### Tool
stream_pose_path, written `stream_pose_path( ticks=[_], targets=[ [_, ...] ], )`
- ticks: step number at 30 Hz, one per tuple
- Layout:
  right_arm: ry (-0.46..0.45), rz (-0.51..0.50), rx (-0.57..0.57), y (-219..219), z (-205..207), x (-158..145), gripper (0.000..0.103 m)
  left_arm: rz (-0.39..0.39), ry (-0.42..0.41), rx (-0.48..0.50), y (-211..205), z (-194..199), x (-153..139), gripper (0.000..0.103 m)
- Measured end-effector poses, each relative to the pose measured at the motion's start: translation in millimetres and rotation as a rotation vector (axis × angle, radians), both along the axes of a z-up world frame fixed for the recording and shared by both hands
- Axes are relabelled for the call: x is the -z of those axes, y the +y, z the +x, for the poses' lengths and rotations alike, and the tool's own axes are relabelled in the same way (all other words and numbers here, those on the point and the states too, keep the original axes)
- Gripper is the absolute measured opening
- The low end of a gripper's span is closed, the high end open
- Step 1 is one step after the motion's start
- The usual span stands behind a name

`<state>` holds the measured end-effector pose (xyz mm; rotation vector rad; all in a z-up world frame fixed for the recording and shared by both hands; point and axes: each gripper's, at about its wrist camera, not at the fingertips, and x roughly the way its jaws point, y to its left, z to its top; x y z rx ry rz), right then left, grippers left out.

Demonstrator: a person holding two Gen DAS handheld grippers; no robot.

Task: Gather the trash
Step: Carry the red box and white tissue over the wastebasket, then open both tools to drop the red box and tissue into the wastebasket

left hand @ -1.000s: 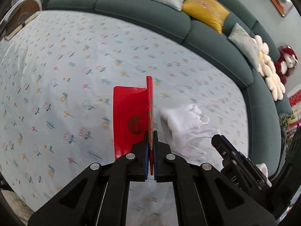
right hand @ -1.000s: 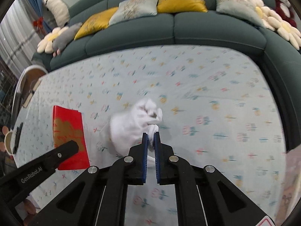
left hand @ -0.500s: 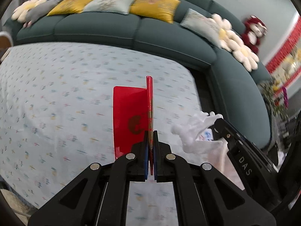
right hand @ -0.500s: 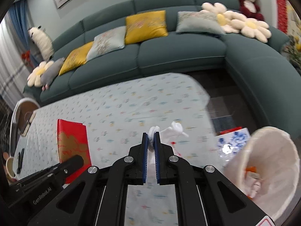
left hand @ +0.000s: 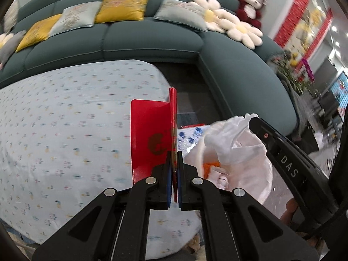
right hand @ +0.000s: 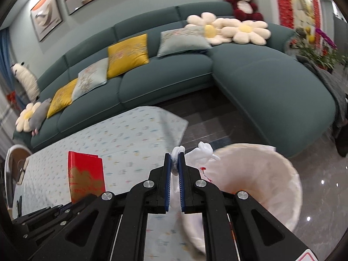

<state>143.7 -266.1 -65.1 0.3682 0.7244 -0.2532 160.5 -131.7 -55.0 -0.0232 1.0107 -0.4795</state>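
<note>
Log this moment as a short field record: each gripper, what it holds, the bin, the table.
left gripper: shut on red envelope, held over the table edge
right gripper: shut on white tissue, beside the bin rim
bin: white liner, open, on the floor by the table, trash already inside
table: floral cloth
sofa: behind the table, cushions on it

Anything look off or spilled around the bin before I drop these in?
Nothing spilled. The trash bin already holds scraps. The left gripper pinches the red envelope by its edge, and the right gripper grips the crumpled white tissue beside the rim.
</note>
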Motion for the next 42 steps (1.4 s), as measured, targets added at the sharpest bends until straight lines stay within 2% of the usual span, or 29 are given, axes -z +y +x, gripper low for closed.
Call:
stream_pose_path(
  ticks=[9, 18, 32, 36, 42],
  targets=[
    [0.006, 0.023, 0.094, -48, -34, 14, 0.007, 0.038, 0.001, 0.099, -54, -21, 7, 0.003],
    [0.018, 0.044, 0.154, -77, -51, 25, 0.007, 0.057, 0.010, 0.153, -84, -33, 15, 0.003],
    [0.033, 0.061, 0.191, -98, -64, 37, 0.007, 0.071, 0.017, 0.202, -108, -38, 22, 0.004],
    [0.035, 0.058, 0.198, -100, -66, 38, 0.013, 0.073, 0.006, 0.207, -113, -40, 21, 0.006],
    [0.028, 0.050, 0.210, -102, -69, 35, 0.013, 0.076, 0.010, 0.206, -116, -40, 20, 0.013]
  ],
)
